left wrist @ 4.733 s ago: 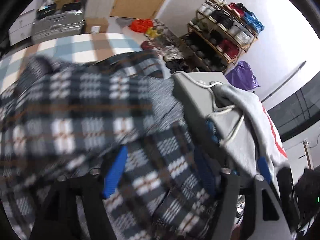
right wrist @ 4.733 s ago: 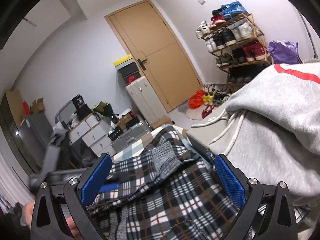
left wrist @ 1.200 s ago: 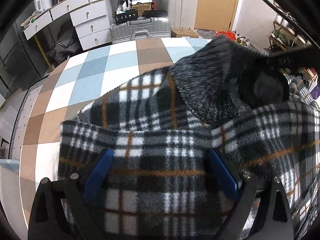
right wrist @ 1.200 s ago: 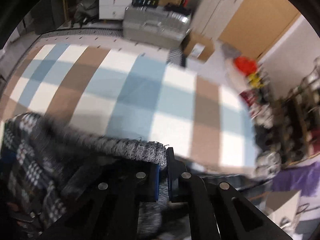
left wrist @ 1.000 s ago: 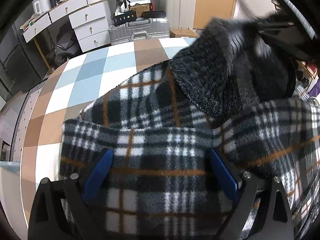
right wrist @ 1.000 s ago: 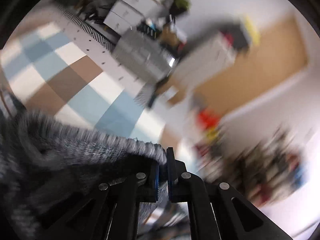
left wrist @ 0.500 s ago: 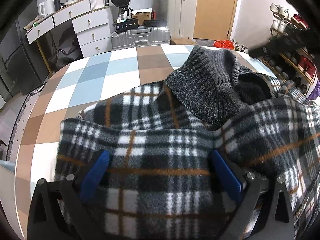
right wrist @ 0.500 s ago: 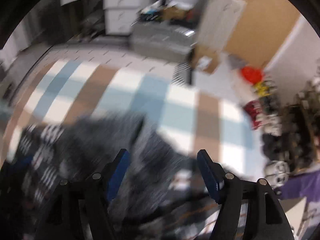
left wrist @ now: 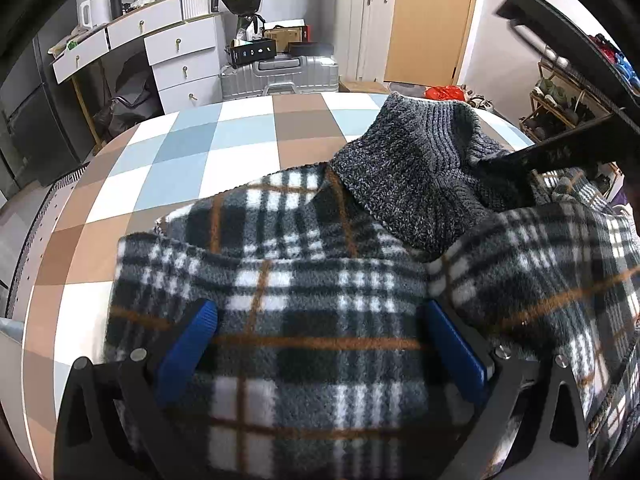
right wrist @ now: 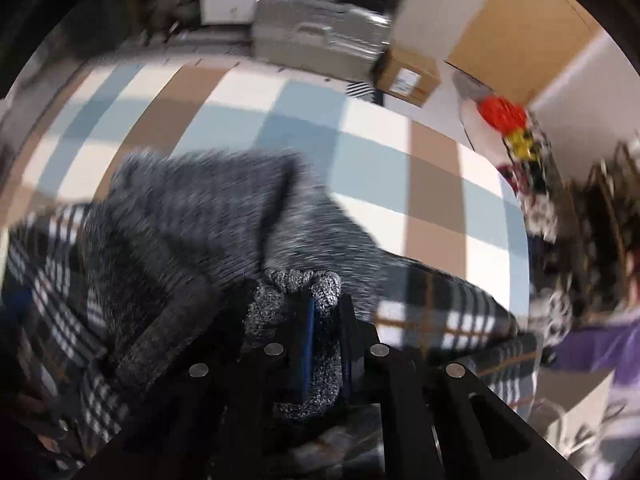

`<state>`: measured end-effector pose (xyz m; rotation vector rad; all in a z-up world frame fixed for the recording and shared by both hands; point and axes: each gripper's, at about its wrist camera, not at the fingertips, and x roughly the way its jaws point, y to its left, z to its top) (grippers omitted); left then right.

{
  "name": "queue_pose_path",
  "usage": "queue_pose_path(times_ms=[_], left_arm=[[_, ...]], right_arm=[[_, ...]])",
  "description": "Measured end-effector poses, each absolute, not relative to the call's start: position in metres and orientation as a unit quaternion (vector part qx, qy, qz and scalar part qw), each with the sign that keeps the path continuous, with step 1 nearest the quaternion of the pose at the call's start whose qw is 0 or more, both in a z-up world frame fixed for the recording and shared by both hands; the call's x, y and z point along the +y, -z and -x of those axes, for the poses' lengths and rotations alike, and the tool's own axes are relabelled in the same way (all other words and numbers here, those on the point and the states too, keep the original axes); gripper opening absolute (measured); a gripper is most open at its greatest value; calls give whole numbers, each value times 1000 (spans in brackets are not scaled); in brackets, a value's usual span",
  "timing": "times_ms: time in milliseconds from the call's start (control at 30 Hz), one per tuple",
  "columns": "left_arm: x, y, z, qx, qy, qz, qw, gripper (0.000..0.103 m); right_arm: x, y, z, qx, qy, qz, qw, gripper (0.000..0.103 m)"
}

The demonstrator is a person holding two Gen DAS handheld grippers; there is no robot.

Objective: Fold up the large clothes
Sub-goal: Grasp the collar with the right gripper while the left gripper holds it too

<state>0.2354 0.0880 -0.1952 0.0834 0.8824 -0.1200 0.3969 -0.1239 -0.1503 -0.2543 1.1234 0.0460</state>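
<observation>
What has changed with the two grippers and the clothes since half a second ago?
The right gripper, open half a second ago, has shut on a fold of the grey knit sweater. The left gripper stays open, resting over the plaid fleece jacket, which has not visibly moved on the checkered bedsheet.

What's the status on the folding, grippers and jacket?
Left gripper open, resting on plaid jacket. Right gripper shut on grey knit hood. Jacket bunched on checkered bedspread. Nothing in the way.
</observation>
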Motion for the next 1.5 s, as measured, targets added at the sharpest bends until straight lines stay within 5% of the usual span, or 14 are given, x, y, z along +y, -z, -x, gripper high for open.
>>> queue_pose_path(times_ms=[533,600,633,667,1067,1100,1133,1200,1233,1267,1300,1333,1400,1500], left_arm=[[88,195,-237,434,56,-46,898,101],[85,191,-243,451,64,-54,889,101],[86,186,-249,466,78,-49,880,101],[88,179,-254,473,89,-37,876,101],[45,152,-353,489,68,-95,864,101],[43,157,-356,492,68,-104,862,101],[38,164,-362,498,62,-120,856,101],[32,173,-368,506,60,-140,849,101],[29,177,-369,506,66,-145,848,100],[30,178,-366,504,68,-149,848,88],[27,182,-365,509,73,-156,844,49],[25,182,-363,517,87,-151,838,27],[27,172,-355,511,90,-146,842,11],[31,141,-332,478,82,-138,863,10]], right_arm=[[-169,92,-381,417,-26,30,908,14],[-159,81,-376,384,-36,63,920,53],[-156,79,-374,375,-36,70,924,87],[-154,78,-371,358,-44,71,930,91],[-139,150,-430,479,-50,128,867,85],[-143,153,-433,484,-52,116,866,78],[-146,155,-433,489,-57,107,864,50],[-154,165,-441,516,-58,88,850,15],[-156,166,-441,522,-52,82,847,14],[-162,166,-441,523,-51,71,848,11],[-167,164,-439,518,-57,58,851,10],[-169,161,-435,512,-58,56,855,9],[-171,144,-420,477,-59,66,875,8],[-172,113,-388,430,-63,80,897,8]])
